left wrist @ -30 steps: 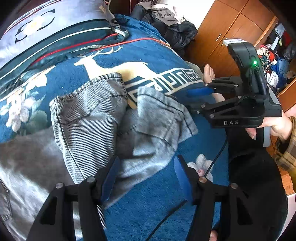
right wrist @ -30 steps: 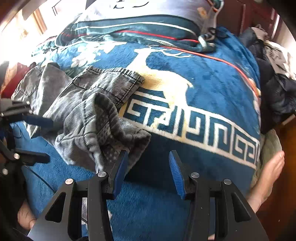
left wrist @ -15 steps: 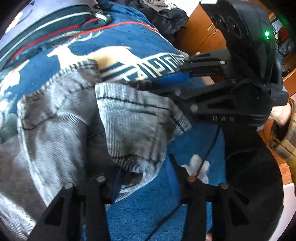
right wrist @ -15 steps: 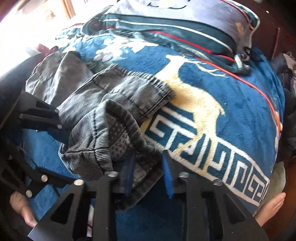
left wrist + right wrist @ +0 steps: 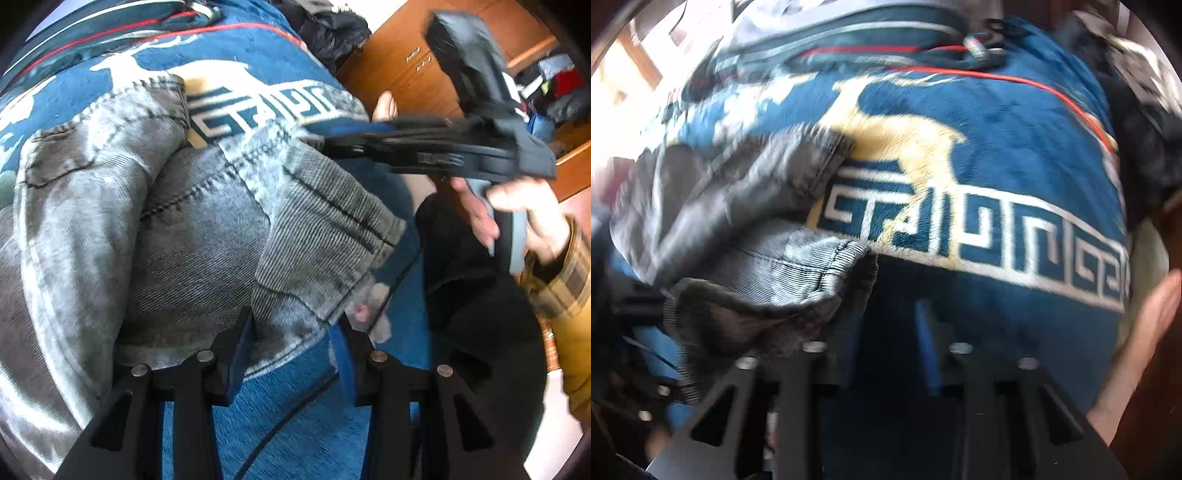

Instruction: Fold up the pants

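Observation:
Grey washed denim pants (image 5: 192,221) lie bunched on a blue deer-pattern blanket (image 5: 258,55), one leg folded over. My left gripper (image 5: 290,350) points down at the near fold, and its pads press a bunch of the fabric from both sides. In the right wrist view the same pants (image 5: 738,206) lie to the left, and their dark hem (image 5: 768,306) rests just left of my right gripper (image 5: 886,325). Its jaws are opening and only the blanket (image 5: 997,147) shows between them. The left wrist view shows the right gripper (image 5: 317,134) reaching in from the right at the leg's far edge.
A wooden wardrobe (image 5: 406,55) and a pile of dark clothes (image 5: 332,26) stand beyond the bed's right edge. A bare foot (image 5: 1137,339) hangs there. A striped pillow (image 5: 849,40) lies at the bed's head. A black cable (image 5: 280,424) runs under my left gripper.
My left gripper sank onto the pants and closed on the fold. My right gripper pinched the hem half a second ago, then let it go and shifted right.

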Tool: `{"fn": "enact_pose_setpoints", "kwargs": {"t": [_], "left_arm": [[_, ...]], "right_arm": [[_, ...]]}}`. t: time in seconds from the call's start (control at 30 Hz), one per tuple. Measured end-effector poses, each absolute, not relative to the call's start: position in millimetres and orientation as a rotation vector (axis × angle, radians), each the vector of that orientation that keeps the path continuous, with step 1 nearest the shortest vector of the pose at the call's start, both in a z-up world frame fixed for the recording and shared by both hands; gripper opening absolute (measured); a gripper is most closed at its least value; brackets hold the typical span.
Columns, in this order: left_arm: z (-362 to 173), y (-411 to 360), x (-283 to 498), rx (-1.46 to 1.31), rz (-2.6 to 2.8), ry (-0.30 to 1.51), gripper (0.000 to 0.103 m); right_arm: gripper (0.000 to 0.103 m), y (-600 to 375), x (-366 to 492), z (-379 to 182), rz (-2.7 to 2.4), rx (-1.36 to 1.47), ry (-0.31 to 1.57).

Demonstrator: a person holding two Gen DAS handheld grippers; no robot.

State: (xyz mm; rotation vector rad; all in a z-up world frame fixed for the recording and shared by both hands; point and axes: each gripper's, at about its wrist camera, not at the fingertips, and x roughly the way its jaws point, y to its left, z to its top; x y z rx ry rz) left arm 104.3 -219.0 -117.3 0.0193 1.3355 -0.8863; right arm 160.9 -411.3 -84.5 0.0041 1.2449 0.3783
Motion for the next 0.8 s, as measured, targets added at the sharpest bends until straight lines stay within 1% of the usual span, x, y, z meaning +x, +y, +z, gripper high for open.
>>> {"fn": "enact_pose_setpoints", "kwargs": {"t": [0.03, 0.07, 0.1, 0.23, 0.37, 0.43, 0.47, 0.57, 0.67, 0.73, 0.8], "left_arm": [[-112, -214, 105, -0.002, -0.886, 1.329, 0.043], [-107, -209, 105, -0.027, -0.89, 1.321, 0.043], [-101, -203, 104, -0.049, -0.897, 1.313, 0.043], [-81, -174, 103, -0.093, -0.877, 1.26, 0.045], [-80, -142, 111, -0.107, -0.79, 1.272, 0.045], [-85, -142, 113, -0.093, -0.778, 1.279, 0.045], [-88, -149, 112, -0.067, -0.769, 1.277, 0.045], [-104, -182, 113, 0.0, -0.78, 1.288, 0.045], [-113, -199, 107, 0.035, -0.799, 1.313, 0.045], [-116, -203, 102, 0.03, -0.825, 1.324, 0.045], [-118, -204, 94, 0.04, -0.84, 1.334, 0.045]], "right_arm": [[0.042, -411, 154, -72, 0.412, 0.045, 1.23], [0.049, -408, 147, -64, 0.442, 0.061, 1.218], [0.052, -403, 140, -55, 0.477, 0.07, 1.208], [0.053, -374, 114, -40, 0.622, 0.099, 1.198], [0.053, -342, 106, -65, 0.546, -0.032, 1.273], [0.034, -335, 105, -81, 0.503, -0.06, 1.314], [0.019, -333, 102, -84, 0.496, -0.076, 1.324], [0.015, -336, 89, -80, 0.481, -0.098, 1.323], [0.014, -350, 79, -80, 0.445, -0.095, 1.346], [0.013, -360, 76, -96, 0.38, -0.124, 1.396], [0.013, -366, 74, -116, 0.379, -0.081, 1.462]]}}
